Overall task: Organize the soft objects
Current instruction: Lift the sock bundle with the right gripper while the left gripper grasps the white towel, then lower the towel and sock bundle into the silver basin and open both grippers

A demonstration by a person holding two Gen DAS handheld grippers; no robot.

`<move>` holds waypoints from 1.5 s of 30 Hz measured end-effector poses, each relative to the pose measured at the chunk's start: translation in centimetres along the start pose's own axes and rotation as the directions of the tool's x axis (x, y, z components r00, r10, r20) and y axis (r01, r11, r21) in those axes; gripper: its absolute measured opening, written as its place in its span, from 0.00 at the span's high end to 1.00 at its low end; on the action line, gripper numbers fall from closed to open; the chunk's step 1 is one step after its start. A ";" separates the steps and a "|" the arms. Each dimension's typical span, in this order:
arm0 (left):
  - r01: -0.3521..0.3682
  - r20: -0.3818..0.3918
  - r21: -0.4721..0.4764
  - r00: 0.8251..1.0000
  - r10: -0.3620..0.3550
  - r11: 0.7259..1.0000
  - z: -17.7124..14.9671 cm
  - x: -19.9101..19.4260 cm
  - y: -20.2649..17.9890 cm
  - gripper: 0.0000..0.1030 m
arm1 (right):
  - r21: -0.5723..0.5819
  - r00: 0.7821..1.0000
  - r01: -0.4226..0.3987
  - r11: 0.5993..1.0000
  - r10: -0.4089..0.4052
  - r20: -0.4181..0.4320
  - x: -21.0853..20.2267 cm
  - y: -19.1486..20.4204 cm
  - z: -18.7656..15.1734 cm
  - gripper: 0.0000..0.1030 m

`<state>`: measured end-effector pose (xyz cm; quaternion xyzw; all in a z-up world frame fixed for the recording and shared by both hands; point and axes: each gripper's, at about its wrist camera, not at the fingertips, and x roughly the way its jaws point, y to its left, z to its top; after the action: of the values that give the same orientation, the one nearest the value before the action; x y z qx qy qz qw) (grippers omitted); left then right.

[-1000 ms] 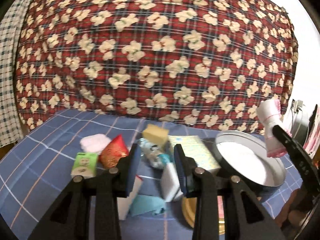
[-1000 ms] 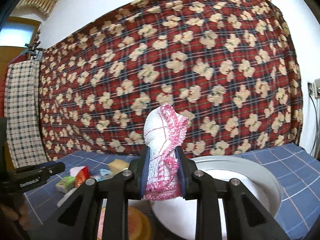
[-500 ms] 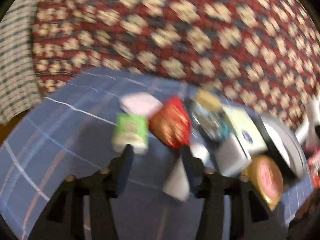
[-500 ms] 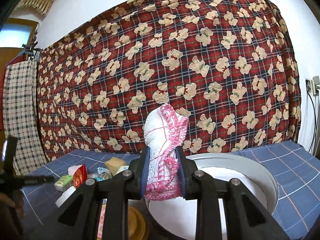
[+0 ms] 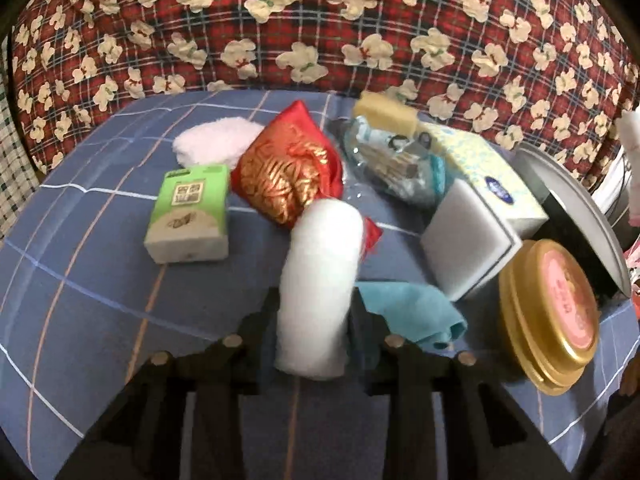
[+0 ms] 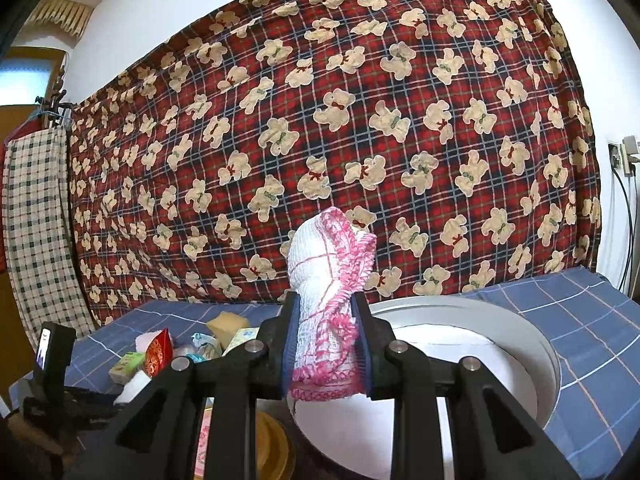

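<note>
My left gripper [image 5: 314, 320] has its fingers on both sides of a white sponge block [image 5: 318, 280] lying on the blue checked cloth; the image is blurred and I cannot tell if it grips it. A red and gold pouch [image 5: 290, 172], a teal cloth [image 5: 412, 314], a white foam block [image 5: 466, 240] and a pink towel [image 5: 216, 144] lie around it. My right gripper [image 6: 326, 346] is shut on a rolled white and pink cloth [image 6: 328, 300], held above the white basin [image 6: 516, 344].
A green tissue pack [image 5: 188, 214], a yellow tissue box [image 5: 488, 176], a clear wrapped packet [image 5: 390, 160], a yellow sponge [image 5: 386, 114] and a gold tin [image 5: 550, 316] sit on the cloth. The basin rim [image 5: 576, 216] is at the right. A teddy-bear plaid quilt [image 6: 340, 120] rises behind.
My left gripper swung left and down, then came in over the white sponge block, which now sits between its fingers. My right gripper has stayed still, holding the rolled cloth.
</note>
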<state>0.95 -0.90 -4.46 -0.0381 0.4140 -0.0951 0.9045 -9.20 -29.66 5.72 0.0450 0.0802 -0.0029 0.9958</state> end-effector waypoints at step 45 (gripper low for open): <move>0.299 0.162 0.270 0.923 -0.350 0.915 2.9 -0.7 -26.6 0.72 | -0.093 0.953 0.274 0.957 -0.283 -0.106 1.3 -11.8 -0.3 0.73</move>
<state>-1.05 -26.79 1.90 -0.0064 0.2911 -0.2896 0.9118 -8.13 -41.42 4.21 -0.0050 0.1443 -0.1373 0.9799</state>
